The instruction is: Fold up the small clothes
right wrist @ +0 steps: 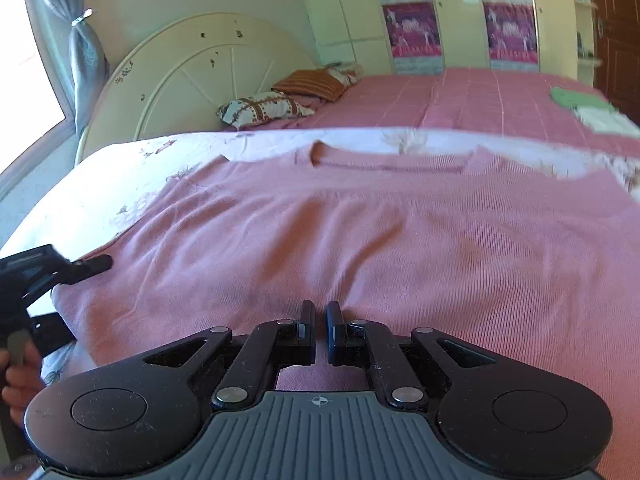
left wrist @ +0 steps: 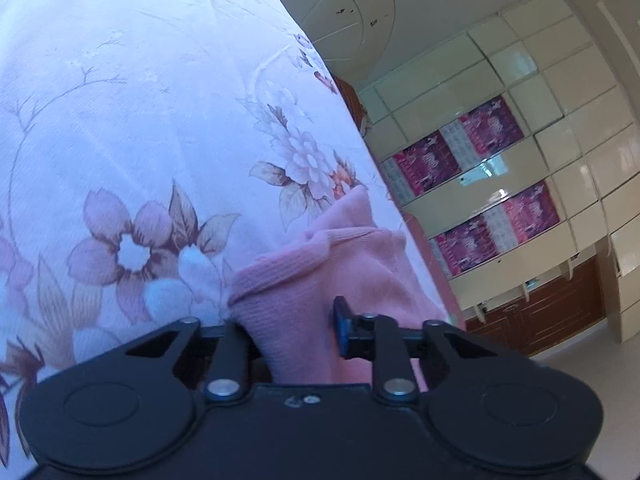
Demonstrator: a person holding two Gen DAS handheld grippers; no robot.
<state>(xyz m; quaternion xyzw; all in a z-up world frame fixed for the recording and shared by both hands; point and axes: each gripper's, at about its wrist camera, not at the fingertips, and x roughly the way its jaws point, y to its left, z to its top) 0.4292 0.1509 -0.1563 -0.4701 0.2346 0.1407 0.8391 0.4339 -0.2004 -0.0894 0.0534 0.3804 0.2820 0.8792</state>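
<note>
A pink knit top [right wrist: 360, 232] lies spread flat on a white floral sheet [left wrist: 132, 120], stretching forward from the right tool [right wrist: 319, 332] to its neckline at the far edge. The right tool sits low over the near hem with its two fingers drawn almost together, a narrow gap between them; I cannot tell whether cloth is pinched there.

Off to the right tool's left, the left tool [right wrist: 86, 266] reaches the garment's side edge, held by a hand [right wrist: 20, 384]. In the left wrist view, a bunched fold of the pink top [left wrist: 316, 264] rises between the left tool's [left wrist: 290, 340] fingers, which stand apart around it; the inner finger is partly hidden by fabric.

Beyond the top are a pink bedspread [right wrist: 460, 100], two pillows [right wrist: 268, 108] and a cream headboard [right wrist: 192, 76].
</note>
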